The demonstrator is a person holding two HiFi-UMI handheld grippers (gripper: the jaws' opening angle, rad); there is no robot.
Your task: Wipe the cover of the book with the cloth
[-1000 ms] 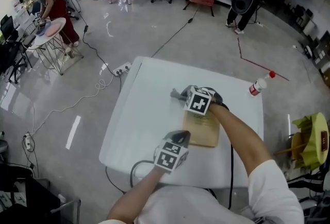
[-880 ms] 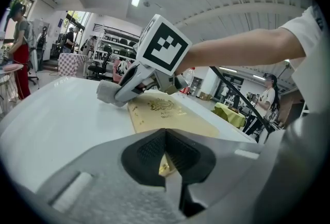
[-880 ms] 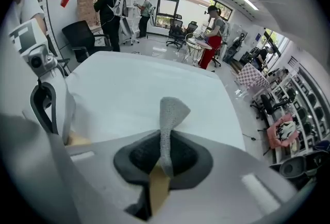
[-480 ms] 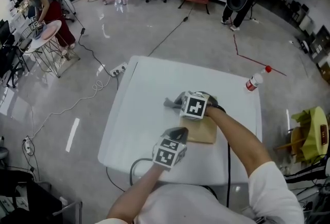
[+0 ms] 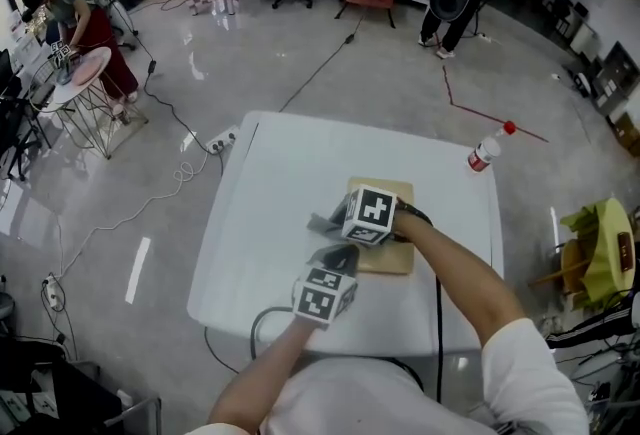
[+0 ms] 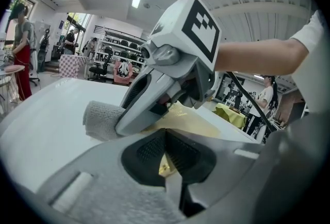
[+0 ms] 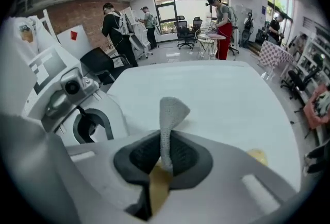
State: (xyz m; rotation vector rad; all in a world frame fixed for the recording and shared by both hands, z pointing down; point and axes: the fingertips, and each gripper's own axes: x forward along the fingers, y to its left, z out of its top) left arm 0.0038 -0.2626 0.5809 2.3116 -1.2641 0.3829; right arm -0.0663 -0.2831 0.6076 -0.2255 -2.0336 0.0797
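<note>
A tan book (image 5: 385,245) lies flat on the white table (image 5: 270,193). My right gripper (image 5: 347,225) stands over the book's left half, shut on a grey cloth (image 5: 322,221) that trails off the book's left edge. In the right gripper view the cloth (image 7: 170,115) rises pinched between the pads of that gripper (image 7: 166,153), with the book (image 7: 160,187) showing underneath. My left gripper (image 5: 337,259) rests at the book's near left corner, jaws together. The left gripper view shows this gripper (image 6: 165,145) shut, the cloth (image 6: 103,120) and book (image 6: 193,122) just ahead, below the right gripper (image 6: 170,79).
A red-capped plastic bottle (image 5: 484,153) stands near the table's far right edge. A power strip (image 5: 222,137) and cables lie on the floor beyond the table's left side. A yellow-green object (image 5: 600,253) sits to the right. People work at a small round table (image 5: 75,73) far left.
My right gripper has dragged the cloth toward me and leftward across the cover, leaving the book's far part bare. The left gripper has stayed at the near left corner.
</note>
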